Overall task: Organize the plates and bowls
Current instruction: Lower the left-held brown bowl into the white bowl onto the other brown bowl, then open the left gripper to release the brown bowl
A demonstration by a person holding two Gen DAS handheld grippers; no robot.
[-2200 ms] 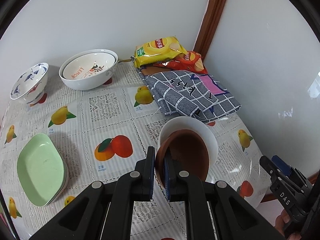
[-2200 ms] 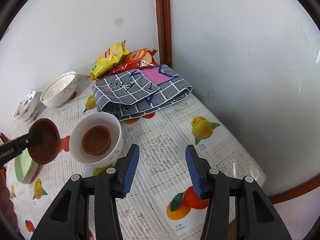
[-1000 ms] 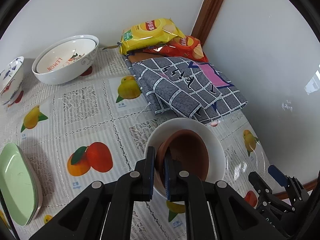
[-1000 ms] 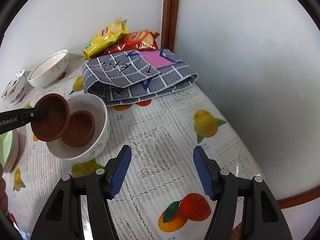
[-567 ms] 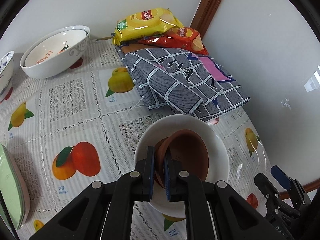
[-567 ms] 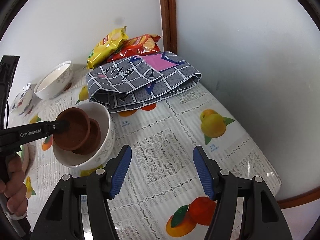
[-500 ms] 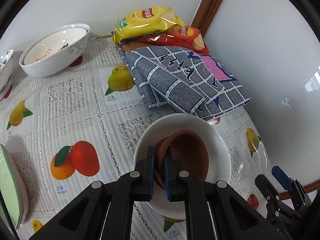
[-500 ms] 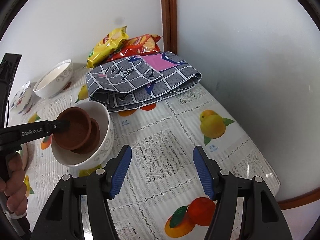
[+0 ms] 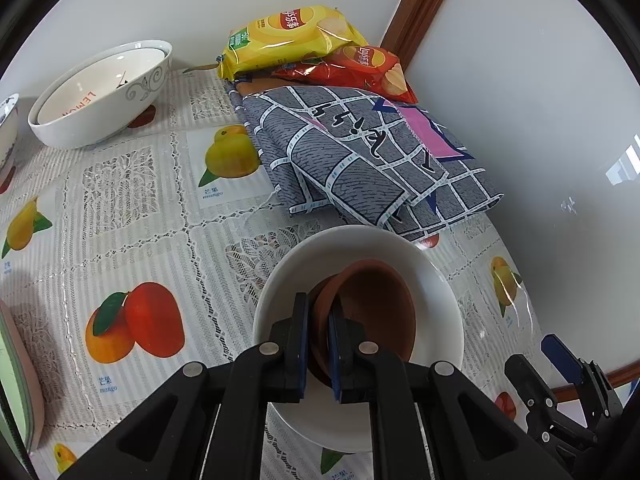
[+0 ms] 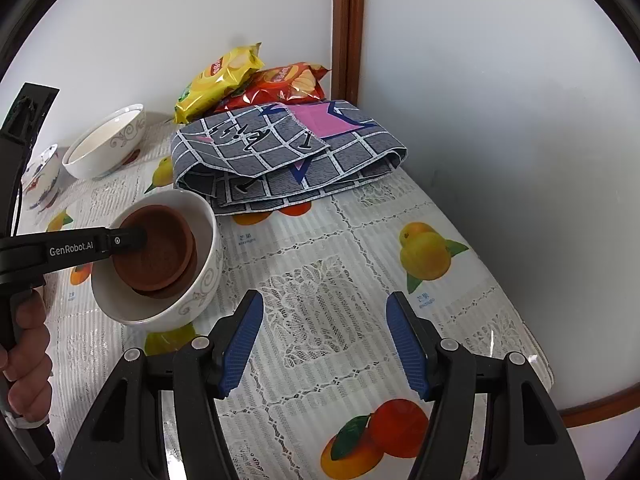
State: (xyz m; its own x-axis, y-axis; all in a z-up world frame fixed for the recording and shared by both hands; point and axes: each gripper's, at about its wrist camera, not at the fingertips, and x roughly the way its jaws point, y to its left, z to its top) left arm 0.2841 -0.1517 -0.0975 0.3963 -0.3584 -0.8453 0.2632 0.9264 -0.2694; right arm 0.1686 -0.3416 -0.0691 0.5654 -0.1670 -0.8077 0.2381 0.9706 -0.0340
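Note:
My left gripper is shut on the near rim of a small brown bowl. That bowl sits nested on a second brown bowl inside a big white bowl. The right wrist view shows the same stack and the white bowl, with the left gripper reaching in from the left. My right gripper is open and empty above the tablecloth, to the right of the white bowl.
Two nested white bowls and a blue-patterned bowl stand at the back left. Green plates lie at the left edge. A folded grey cloth and chip bags fill the back corner by the walls.
My left gripper has carried the brown bowl right and down into the white bowl, onto the other brown bowl. The right gripper stayed open and shifted slightly.

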